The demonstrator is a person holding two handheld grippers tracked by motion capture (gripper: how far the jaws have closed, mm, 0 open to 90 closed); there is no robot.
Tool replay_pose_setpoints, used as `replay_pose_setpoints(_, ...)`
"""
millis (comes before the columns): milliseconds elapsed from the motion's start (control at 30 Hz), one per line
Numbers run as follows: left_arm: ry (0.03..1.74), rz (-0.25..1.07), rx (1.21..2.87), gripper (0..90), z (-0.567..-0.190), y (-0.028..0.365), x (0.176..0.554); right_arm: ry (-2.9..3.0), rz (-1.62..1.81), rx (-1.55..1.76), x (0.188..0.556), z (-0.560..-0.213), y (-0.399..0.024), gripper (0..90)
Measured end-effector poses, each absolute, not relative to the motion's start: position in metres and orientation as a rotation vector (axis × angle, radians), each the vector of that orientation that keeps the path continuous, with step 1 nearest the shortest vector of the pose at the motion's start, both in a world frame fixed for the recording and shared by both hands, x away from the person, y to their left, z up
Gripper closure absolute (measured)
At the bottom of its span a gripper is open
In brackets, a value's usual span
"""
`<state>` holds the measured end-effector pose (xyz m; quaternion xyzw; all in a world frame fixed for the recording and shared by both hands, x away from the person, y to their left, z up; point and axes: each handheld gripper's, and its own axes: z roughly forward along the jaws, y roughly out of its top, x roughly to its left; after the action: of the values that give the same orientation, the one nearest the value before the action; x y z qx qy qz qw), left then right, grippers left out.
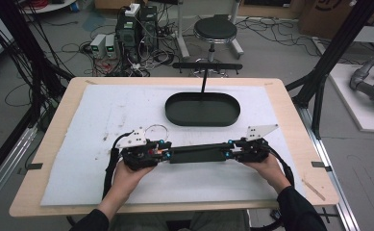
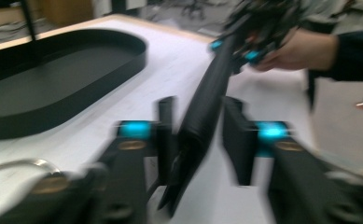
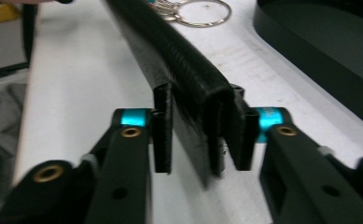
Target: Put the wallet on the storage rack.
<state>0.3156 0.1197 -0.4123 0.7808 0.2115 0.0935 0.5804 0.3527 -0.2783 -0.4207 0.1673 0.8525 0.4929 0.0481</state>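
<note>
Long black case (image 1: 196, 154) lying level near the middle of the tabletop (image 1: 55, 159), right gripper (image 1: 231, 148) fingers clamped on its right end, left gripper (image 1: 164, 150) fingers parted around its left end, not gripping, key ring (image 1: 155, 130) just beyond, black oval tray (image 1: 202, 109) farther back

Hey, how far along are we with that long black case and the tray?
Done: the case is off the mat, spanning both grippers. In hand: the right gripper clamps one end; the left gripper has a gap beside the other end. Left: the tray holds nothing, and a key ring lies on the mat.
</note>
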Motion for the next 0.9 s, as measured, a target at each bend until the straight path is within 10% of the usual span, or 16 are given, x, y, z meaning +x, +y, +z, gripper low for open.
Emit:
replay_pose_setpoints(633,0.435,0.208,1.977,34.0,-0.434,0.094,0.338,2.634,1.635,0.413,0.344,-0.413,-0.286,75.8)
replay_pose_setpoints(900,0.374,0.183,1.986,62.2,-0.439,0.089,0.343,2.641,1.603,0.441,0.346,-0.416,-0.289,74.2)
